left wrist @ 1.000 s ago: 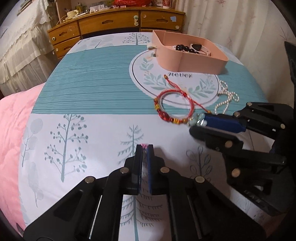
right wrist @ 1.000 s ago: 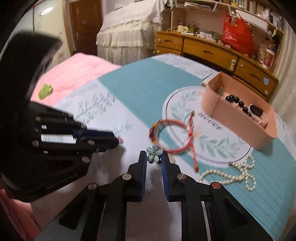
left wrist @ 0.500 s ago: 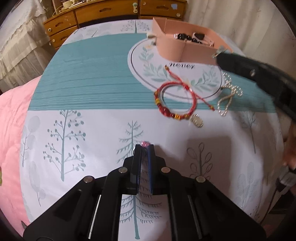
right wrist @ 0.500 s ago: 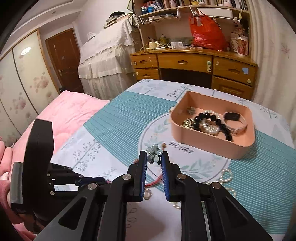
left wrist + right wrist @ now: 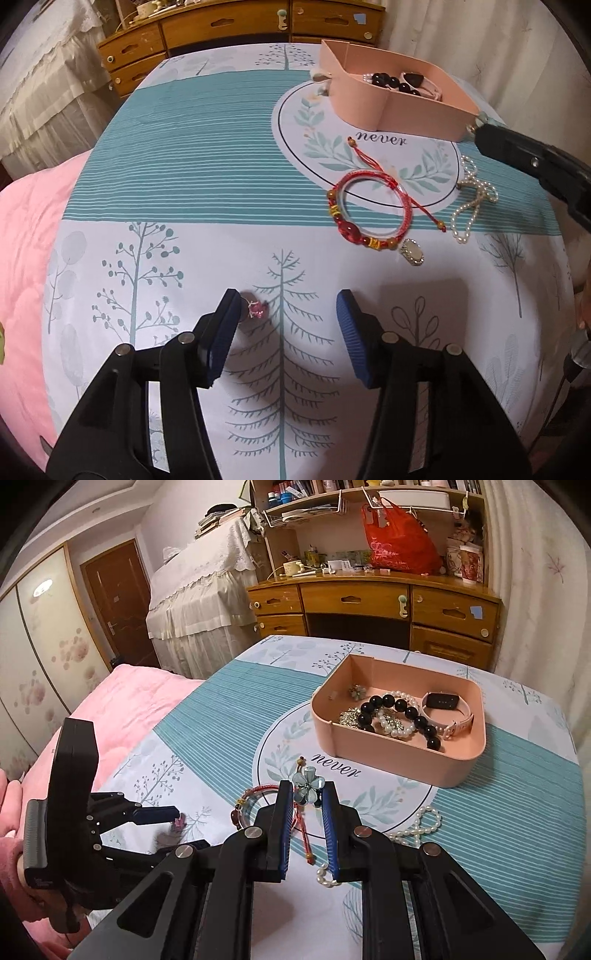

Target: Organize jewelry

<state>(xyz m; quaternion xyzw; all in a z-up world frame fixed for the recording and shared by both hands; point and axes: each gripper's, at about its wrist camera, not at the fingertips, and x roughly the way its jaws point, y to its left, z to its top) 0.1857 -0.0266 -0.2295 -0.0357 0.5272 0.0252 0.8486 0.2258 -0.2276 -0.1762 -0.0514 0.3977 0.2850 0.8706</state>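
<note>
My left gripper [image 5: 288, 299] is open just above the bedspread. A small pink ring [image 5: 257, 309] lies by its left fingertip [image 5: 231, 301]; it also shows in the right wrist view [image 5: 178, 821]. My right gripper [image 5: 307, 788] is shut on a pale blue flower brooch [image 5: 308, 783], held in the air short of the pink tray [image 5: 399, 760]. The tray holds a black bead bracelet [image 5: 402, 710], a pearl bracelet, a watch [image 5: 445, 705] and brooches. A red cord bracelet [image 5: 365, 210], an oval pendant [image 5: 412, 252] and a pearl necklace [image 5: 471, 199] lie on the spread.
The bedspread [image 5: 207, 166] covers a bed with a pink quilt [image 5: 22, 236] on the left. A wooden desk with drawers [image 5: 373, 609] stands beyond the bed's far end. The left gripper's body [image 5: 74, 812] sits low left in the right wrist view.
My left gripper has opened and the pink ring now lies on the spread by its left finger. My right gripper has lifted the flower brooch and carried it toward the tray.
</note>
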